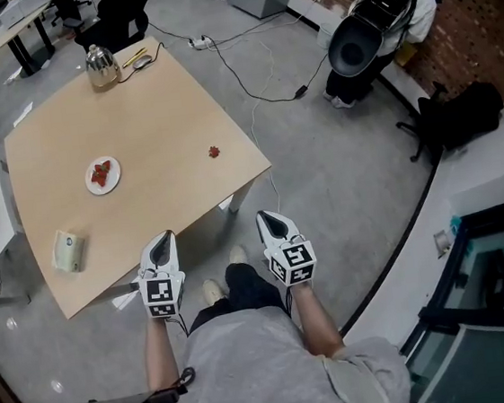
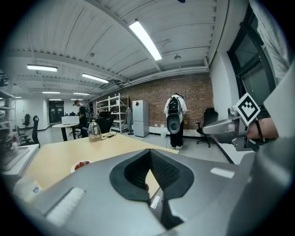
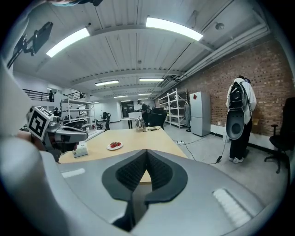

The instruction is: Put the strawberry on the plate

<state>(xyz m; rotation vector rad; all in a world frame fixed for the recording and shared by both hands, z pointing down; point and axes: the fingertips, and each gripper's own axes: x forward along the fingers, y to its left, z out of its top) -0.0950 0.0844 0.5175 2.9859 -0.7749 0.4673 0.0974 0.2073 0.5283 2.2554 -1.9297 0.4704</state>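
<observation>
Strawberry (image 1: 214, 152) loose on the table (image 1: 152, 117), near its right edge, well apart from the plate (image 1: 111, 182) toward the table's left, which bears red berries (image 1: 100, 174). Left gripper (image 1: 167, 236) and right gripper (image 1: 265, 214) by the table's near edge, all 2 pairs of jaws pressed together, empty.

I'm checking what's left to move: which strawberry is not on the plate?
The lone strawberry lying on the bare table, toward its right edge. The other strawberries sit together on the white plate, further left.
</observation>
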